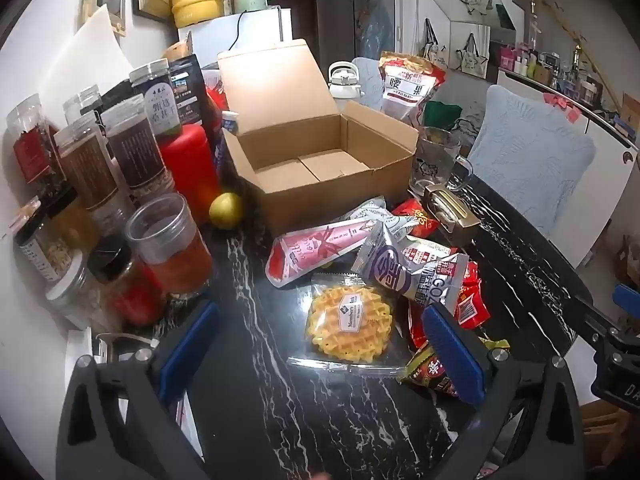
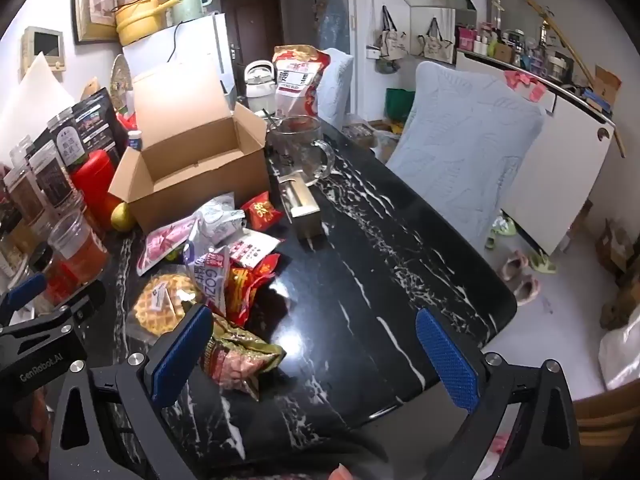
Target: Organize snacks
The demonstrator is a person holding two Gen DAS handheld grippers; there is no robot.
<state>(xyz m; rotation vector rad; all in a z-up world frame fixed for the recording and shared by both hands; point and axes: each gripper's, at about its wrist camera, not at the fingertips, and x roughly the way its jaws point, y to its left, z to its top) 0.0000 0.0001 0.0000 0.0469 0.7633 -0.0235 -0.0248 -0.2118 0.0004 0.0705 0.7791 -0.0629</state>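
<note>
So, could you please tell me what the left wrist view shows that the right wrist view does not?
Only the left wrist view shows the left gripper, open over the waffle packet. Only the right wrist view shows the right gripper, open above bare table, and slippers on the floor. Both show the empty cardboard box, the snack pile and glass mug.

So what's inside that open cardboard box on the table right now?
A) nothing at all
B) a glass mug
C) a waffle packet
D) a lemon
A: the cardboard box shows only its bare floor, while the waffle packet lies on the table in front of it, the lemon sits at its left corner and the glass mug stands outside its right wall.
</note>
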